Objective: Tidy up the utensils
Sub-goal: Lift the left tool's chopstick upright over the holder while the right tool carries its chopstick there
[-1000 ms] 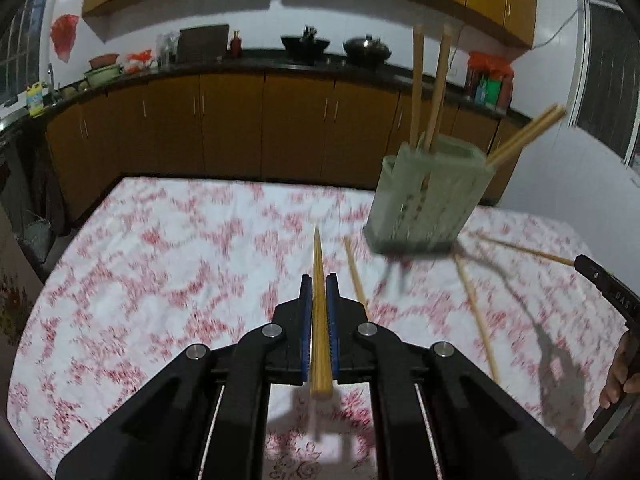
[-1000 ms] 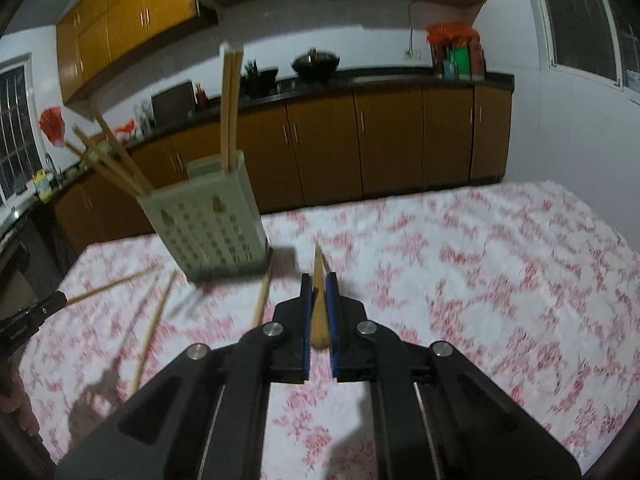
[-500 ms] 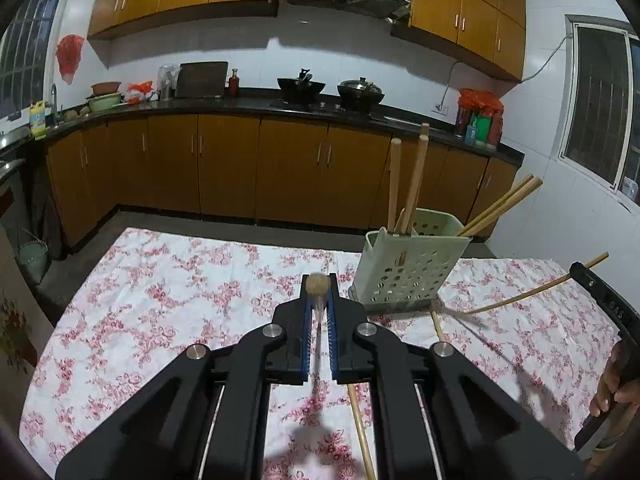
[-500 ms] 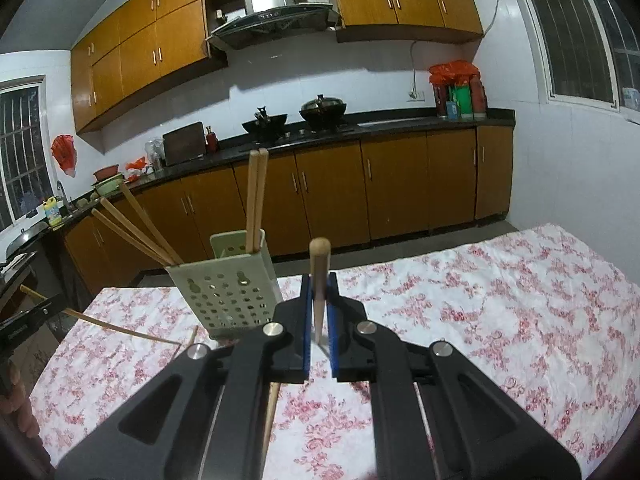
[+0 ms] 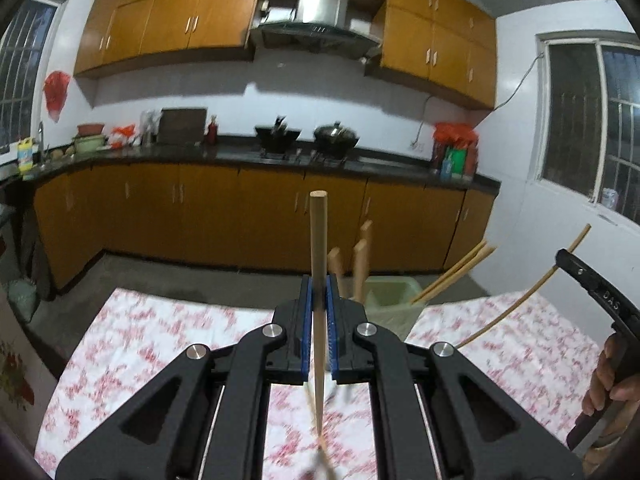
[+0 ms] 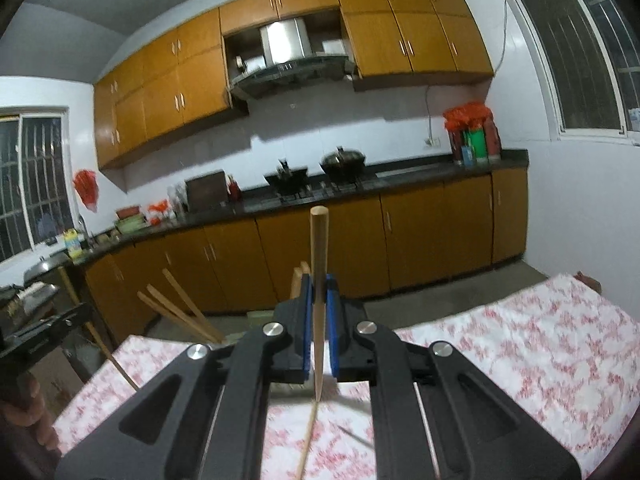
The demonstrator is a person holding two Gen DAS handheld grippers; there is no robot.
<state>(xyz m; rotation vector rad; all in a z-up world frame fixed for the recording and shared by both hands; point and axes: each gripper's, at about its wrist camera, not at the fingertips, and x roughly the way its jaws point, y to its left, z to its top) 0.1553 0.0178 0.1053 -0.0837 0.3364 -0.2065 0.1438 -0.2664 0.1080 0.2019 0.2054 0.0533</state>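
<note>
Wooden and pale, a round-ended chopstick [image 5: 319, 248] stands upright in your left gripper [image 5: 319, 300], whose blue-padded fingers [image 5: 306, 320] are pressed against it from both sides, its blunt end up and its thin tip pointing down toward the table with the red-and-white floral cloth [image 5: 160, 340]. Your right gripper [image 6: 319, 304] is clamped the same way on a second pale wooden chopstick [image 6: 319, 264], also upright with the blunt end on top.

Just beyond your left gripper sits the pale green plastic utensil holder [image 5: 394, 304] on the table. Two thick wooden sticks [image 5: 362, 256] rise from its left side, and a pair of thinner chopsticks [image 5: 456, 272] leans out over its right rim. In the right wrist view the holder is almost wholly hidden behind the gripper; only the leaning sticks show to the left.

In the left wrist view your right hand [image 5: 608, 384] shows at the right edge, and the long thin chopstick it carries slants across the cloth. One more loose chopstick [image 6: 308, 436] lies on the cloth below your right gripper, blurred.

Behind the table run orange-brown kitchen cabinets [image 5: 200, 208] under a dark worktop with two black woks [image 5: 336, 136].
</note>
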